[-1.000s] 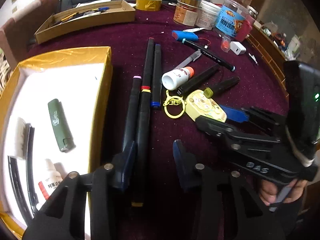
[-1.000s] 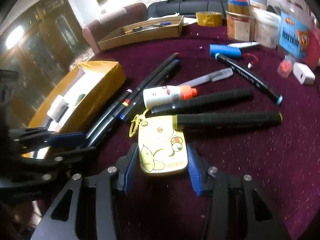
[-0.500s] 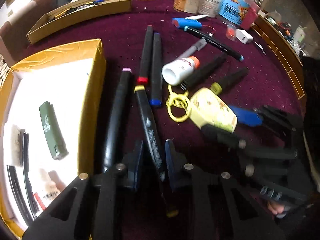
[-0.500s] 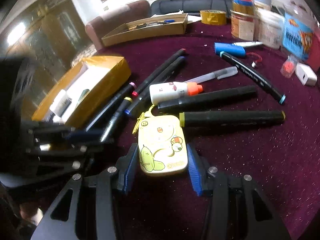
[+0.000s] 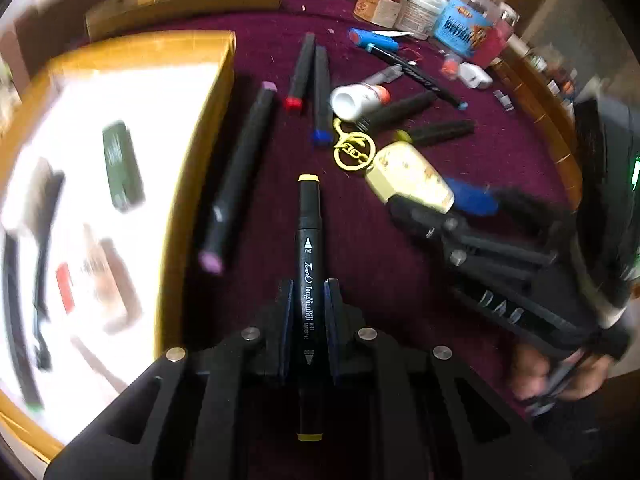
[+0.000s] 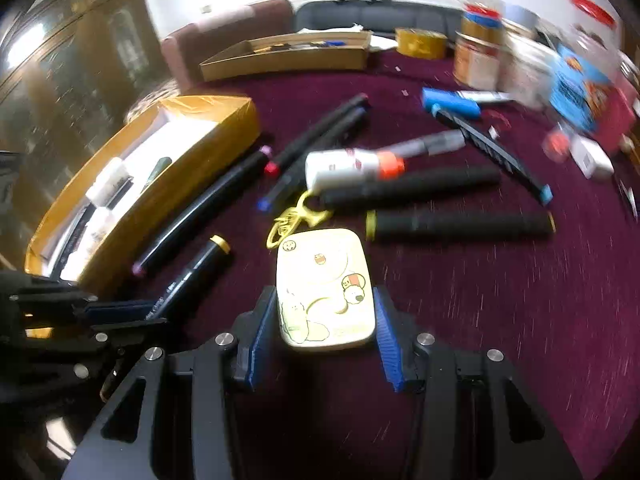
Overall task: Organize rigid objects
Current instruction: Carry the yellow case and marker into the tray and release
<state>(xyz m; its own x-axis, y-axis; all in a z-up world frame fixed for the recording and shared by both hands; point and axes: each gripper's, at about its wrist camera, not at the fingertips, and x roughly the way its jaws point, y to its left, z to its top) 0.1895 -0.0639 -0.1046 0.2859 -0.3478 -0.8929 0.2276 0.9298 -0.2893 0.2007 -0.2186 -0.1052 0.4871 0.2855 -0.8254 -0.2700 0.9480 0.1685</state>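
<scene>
My left gripper [image 5: 308, 312] is shut on a black art marker with yellow ends [image 5: 307, 264], lifted above the maroon table; it also shows in the right wrist view [image 6: 188, 276]. My right gripper [image 6: 320, 320] is shut on a yellow cartoon tin [image 6: 324, 288] with a yellow key ring [image 6: 292, 216]; the tin shows in the left wrist view [image 5: 412, 180]. A gold box with a white inside [image 5: 192, 184] lies at the left and holds a green lighter [image 5: 122, 168], a small bottle and dark items.
Several black markers [image 5: 236, 184] and a white bottle with an orange cap [image 6: 352, 166] lie on the table [image 6: 500, 300]. A cardboard tray [image 6: 288, 58], tape roll [image 6: 420, 42], jars [image 5: 384, 4] and a white charger [image 6: 592, 156] stand at the back.
My left gripper closed on the yellow-ended marker and lifted it, turning it in line with the fingers. My right gripper stays on the tin, lifted slightly.
</scene>
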